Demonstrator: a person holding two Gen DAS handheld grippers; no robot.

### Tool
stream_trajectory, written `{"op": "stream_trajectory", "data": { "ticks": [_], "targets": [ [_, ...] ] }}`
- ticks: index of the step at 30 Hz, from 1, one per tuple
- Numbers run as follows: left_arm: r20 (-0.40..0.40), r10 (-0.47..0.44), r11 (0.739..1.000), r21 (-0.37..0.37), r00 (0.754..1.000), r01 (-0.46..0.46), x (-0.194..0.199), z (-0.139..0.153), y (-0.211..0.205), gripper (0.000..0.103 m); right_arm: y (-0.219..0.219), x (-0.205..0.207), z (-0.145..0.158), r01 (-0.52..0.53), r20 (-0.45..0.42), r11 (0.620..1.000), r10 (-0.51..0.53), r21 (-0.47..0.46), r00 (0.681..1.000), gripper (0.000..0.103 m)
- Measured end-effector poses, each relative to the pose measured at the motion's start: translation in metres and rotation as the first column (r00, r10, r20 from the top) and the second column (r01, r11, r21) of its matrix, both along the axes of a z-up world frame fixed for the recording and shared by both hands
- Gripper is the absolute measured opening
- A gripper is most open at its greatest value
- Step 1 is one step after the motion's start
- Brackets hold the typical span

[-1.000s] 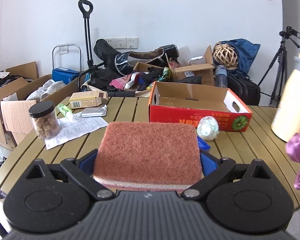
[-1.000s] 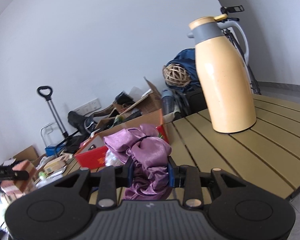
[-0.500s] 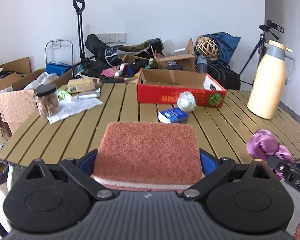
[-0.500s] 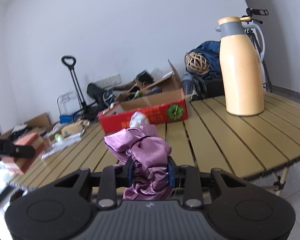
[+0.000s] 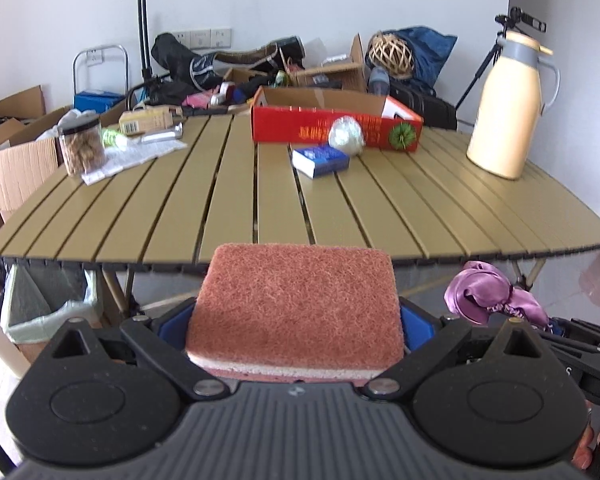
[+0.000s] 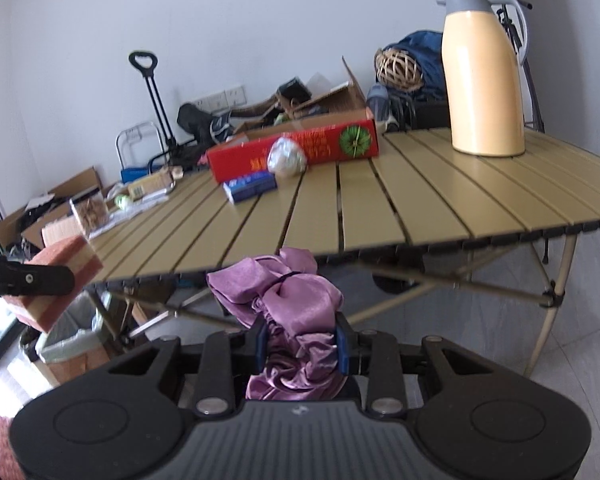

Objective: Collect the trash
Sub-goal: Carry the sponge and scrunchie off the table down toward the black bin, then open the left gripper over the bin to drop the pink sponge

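Red carton [image 5: 332, 130] (lettering unreadable)

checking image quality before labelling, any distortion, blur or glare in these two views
Left wrist view: fisheye bends the table edge into an arc, dark corners, the sponge close up is soft. Right wrist view: the same bowing tilts the jug, sheen on the slats near it, bright window washes out the lower left, the cloth is sharp.

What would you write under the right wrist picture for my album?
Right gripper pinching purple satin cloth below the slatted table's edge, sponge at left.
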State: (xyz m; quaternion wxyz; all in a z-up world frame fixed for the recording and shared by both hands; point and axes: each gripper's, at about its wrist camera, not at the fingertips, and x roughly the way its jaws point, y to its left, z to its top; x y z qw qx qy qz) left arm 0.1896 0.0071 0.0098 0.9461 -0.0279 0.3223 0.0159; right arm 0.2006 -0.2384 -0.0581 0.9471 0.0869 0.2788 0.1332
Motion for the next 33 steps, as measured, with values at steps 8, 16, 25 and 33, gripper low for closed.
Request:
{"op": "stream_trajectory", "data": {
  "ticks": [8,16,25,33],
  "targets": [
    [-0.093,0.008,1.000,-0.003,0.996,-0.009,-0.010,-0.041,-0.001,0.100,0.012,-0.013,-0.021,-0.029,-0.083,0.999,0.025,-0.043,0.996,0.030],
    [-0.185,0.017,1.000,-0.009,0.983,-0.019,-0.006,-0.079,-0.006,0.100,0.024,-0.019,-0.044,-0.059,-0.158,0.995,0.046,-0.080,0.986,0.031],
    [-0.279,0.018,1.000,-0.008,0.960,-0.021,0.003,-0.125,-0.008,0.100,0.035,-0.023,-0.072,-0.104,-0.248,0.988,0.072,-0.116,0.966,0.031],
    [-0.368,0.002,1.000,-0.028,0.930,-0.014,0.012,-0.166,-0.001,0.100,0.040,-0.019,-0.099,-0.137,-0.335,0.984,0.091,-0.116,0.938,0.030]
  ]
}}
